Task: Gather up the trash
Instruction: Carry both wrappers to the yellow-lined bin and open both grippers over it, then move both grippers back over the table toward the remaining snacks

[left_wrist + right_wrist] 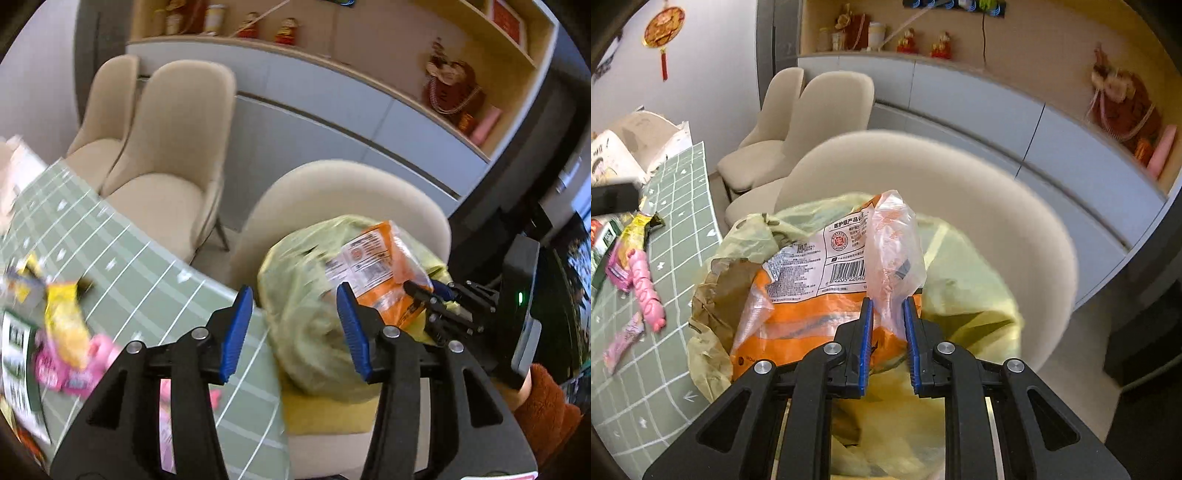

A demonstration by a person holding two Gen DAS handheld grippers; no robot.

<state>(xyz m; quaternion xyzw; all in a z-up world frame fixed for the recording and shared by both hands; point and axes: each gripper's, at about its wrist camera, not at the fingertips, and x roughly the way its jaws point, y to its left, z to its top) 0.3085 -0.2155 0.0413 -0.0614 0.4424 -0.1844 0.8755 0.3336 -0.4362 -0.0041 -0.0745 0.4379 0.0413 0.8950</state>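
The right gripper pinches an orange wrapper above the yellow trash bag on the chair. Lower it well into the bag's mouth before letting go (the plastic may cling). The left gripper, beside the bag, stands open and empty.

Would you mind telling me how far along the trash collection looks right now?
Partly done. The orange wrapper already sits in the yellow trash bag on the chair. In hand: the right gripper holds a clear plastic wrapper over the bag, while the left gripper is open and empty. Left: the yellow packet and pink wrappers on the green tablecloth.
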